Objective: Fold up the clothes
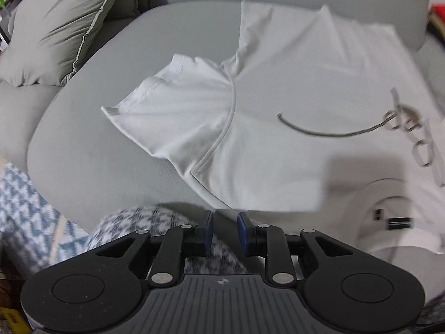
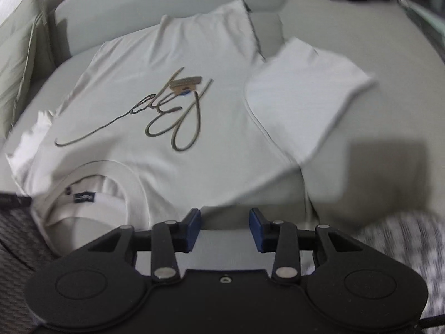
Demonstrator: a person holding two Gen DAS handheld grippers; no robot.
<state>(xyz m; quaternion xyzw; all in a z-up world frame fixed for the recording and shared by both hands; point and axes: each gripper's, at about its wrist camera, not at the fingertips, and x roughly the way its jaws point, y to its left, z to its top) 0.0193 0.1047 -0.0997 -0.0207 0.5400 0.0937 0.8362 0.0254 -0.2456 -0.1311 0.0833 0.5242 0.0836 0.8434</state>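
Just ahead of both parted tools lies the white T-shirt (image 2: pixel 172 128).

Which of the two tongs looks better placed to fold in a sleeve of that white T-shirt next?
Probably the left tongs: open and empty at the white T-shirt hem by the shoulder, with its sleeve spread out ahead. The right tongs, also open, sit beside the collar.
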